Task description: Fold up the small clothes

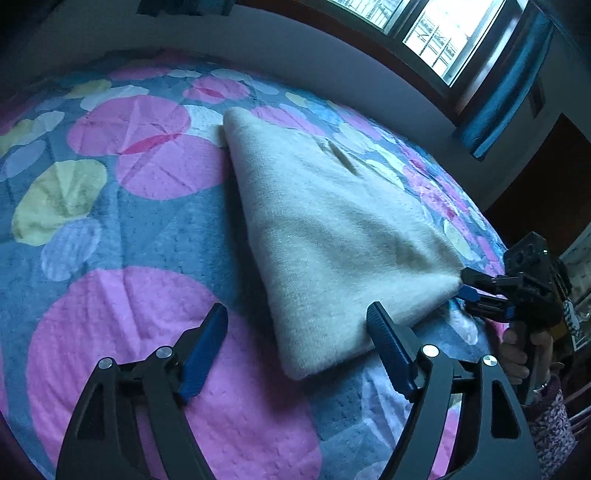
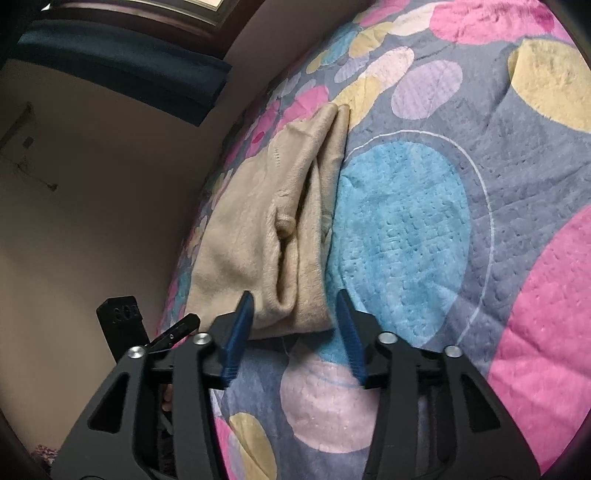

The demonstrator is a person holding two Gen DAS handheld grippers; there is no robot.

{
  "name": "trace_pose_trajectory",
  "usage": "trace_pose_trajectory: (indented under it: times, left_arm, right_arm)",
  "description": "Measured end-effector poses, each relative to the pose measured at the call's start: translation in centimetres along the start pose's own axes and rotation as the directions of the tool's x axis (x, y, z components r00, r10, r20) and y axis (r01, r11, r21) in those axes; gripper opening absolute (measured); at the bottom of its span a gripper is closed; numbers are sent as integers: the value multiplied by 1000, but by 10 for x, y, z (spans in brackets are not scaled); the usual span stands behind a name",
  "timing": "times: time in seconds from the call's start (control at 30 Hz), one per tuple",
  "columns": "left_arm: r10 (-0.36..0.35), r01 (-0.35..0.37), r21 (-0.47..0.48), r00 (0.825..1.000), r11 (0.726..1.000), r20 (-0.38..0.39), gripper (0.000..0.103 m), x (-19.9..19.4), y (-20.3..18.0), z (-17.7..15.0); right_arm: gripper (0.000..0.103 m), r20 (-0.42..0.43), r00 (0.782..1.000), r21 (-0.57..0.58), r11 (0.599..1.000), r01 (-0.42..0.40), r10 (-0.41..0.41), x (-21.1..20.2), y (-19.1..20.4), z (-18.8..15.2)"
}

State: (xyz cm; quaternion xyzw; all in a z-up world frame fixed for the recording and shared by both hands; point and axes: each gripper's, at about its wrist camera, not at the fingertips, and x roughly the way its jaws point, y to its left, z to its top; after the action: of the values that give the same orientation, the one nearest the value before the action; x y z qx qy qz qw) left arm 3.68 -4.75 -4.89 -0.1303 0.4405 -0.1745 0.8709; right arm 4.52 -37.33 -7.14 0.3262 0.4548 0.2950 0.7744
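Observation:
A cream fleece garment [image 1: 325,229] lies folded on the bed, a flat wedge shape with its narrow end far away. My left gripper [image 1: 297,325] is open, its jaws astride the garment's near corner, just above it. In the left wrist view my right gripper [image 1: 466,286] sits at the garment's right corner, fingers touching the cloth edge. In the right wrist view the garment [image 2: 266,221] shows layered folds, and the right gripper [image 2: 295,314] is open with the near folded edge between its blue fingers [image 2: 236,332].
The bed is covered by a quilt [image 1: 129,229] with pink, blue and yellow circles. A wall and a window [image 1: 436,33] with a blue curtain [image 1: 506,92] lie beyond the bed. The bed's edge [image 2: 184,258] drops off left of the garment in the right wrist view.

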Motion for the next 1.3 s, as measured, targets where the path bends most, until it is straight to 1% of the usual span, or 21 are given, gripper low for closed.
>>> trace_pose_trajectory:
  times: [0.1,0.2,0.33,0.6,0.73,0.87,0.97,1.17,1.3]
  left_arm:
    - [38,-38,7,999,999,5,78,-5,-2,-4]
    - [72,-72,17,997,997,8,78,-9,-3,-9]
    - [118,-118,32,993,992,13,79,-14,-8,-12]
    - [200,-203,53,979,978,47,82,-25,-15,-18]
    - [230,-234,55,971,971,63,82,-29,-17,-20]
    - [257,-262,49,963,964,84,82,-34,-19,-19]
    - [272,-278,44,957,960,102,83,-38,-21,-19]
    - [294,-302,40,946,953,136,85,-45,-26,-19]
    - [312,-322,45,938,946,149,86,-47,-29,-20]
  right_arm:
    - [61,7,1000,-19,999,30,-30,-2,7,-3]
    - [66,12,998,-38,997,66,-66,0,13,-5]
    - [68,20,993,-57,991,120,-119,-2,20,-11]
    - [70,43,975,-96,970,222,-219,-4,33,-21]
    - [70,69,954,-126,946,298,-291,-4,42,-26]
    - [70,119,917,-180,900,397,-381,-3,57,-31]
    - [77,163,894,-208,872,444,-416,-6,68,-34]
    - [82,217,869,-243,838,489,-444,-6,82,-36]
    - [83,227,861,-251,827,504,-456,-4,86,-38]
